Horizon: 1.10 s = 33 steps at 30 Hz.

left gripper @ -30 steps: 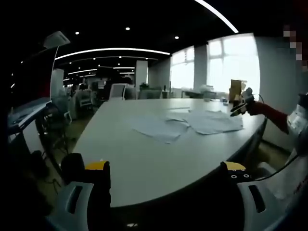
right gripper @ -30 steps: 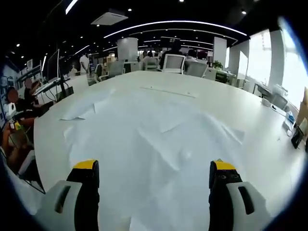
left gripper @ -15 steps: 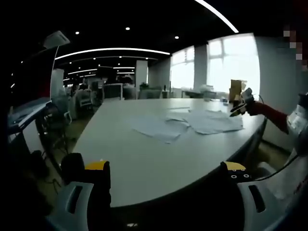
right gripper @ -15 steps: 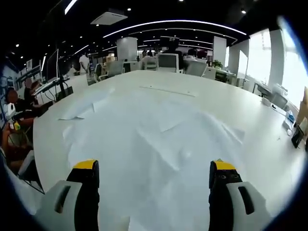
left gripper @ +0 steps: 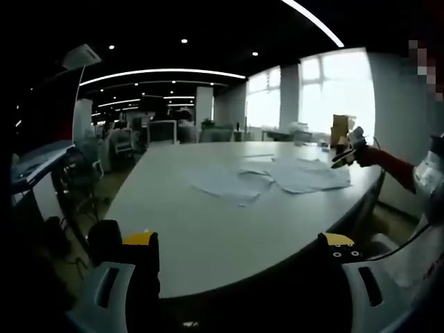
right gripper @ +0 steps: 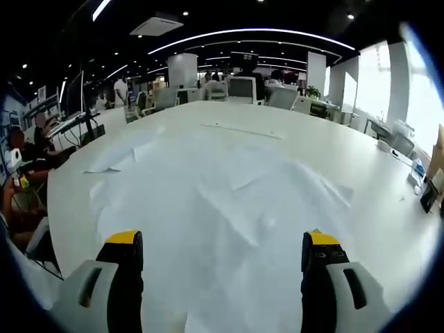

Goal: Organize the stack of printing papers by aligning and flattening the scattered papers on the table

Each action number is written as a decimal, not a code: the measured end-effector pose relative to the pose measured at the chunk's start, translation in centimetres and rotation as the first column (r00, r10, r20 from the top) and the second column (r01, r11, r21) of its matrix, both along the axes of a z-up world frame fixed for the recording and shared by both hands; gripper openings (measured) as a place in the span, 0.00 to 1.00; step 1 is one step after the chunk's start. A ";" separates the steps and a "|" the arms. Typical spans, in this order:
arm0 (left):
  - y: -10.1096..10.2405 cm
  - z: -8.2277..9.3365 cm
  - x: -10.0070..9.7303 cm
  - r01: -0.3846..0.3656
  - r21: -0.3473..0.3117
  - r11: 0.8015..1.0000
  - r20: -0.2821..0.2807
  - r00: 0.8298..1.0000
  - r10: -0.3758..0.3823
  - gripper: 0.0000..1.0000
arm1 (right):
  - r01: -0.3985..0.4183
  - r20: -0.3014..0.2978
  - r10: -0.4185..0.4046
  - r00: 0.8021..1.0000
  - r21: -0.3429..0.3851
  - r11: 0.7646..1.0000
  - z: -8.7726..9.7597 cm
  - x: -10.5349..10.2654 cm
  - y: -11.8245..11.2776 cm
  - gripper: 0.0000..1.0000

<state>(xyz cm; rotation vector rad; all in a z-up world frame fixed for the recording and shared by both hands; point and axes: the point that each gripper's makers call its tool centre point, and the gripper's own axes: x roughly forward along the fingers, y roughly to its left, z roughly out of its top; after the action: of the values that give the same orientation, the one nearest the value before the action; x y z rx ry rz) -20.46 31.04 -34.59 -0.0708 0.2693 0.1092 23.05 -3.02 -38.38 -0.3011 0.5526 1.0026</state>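
White papers (left gripper: 270,178) lie scattered flat across the far half of the table (left gripper: 208,236), overlapping loosely at skewed angles in an uneven spread with corners and edges lifted, one sheet (right gripper: 114,163) lying slightly apart from the main spread.

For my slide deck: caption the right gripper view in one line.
Open hand-held gripper poised over scattered papers spread loosely across a white table in an office.
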 end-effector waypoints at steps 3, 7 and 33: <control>0.0 0.0 0.0 0.000 0.000 1.000 0.000 1.000 0.000 0.97 | 0.001 -0.002 -0.001 1.000 -0.002 1.000 -0.1 0.0 0.0 0.90; 0.0 0.0 0.0 0.000 0.000 1.000 -0.001 1.000 0.000 0.97 | 0.000 -0.003 0.000 1.000 -0.002 1.000 -0.1 0.1 0.1 0.90; -0.2 -0.1 0.1 0.000 0.000 1.000 -0.003 1.000 0.000 0.97 | 0.002 -0.009 -0.002 1.000 -0.002 1.000 -0.5 0.0 0.1 0.90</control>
<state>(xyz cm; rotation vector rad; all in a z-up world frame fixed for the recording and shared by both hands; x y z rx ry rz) -20.39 30.87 -34.68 -0.0706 0.2718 0.1088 23.02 -2.87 -38.91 -0.2980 0.5627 1.0019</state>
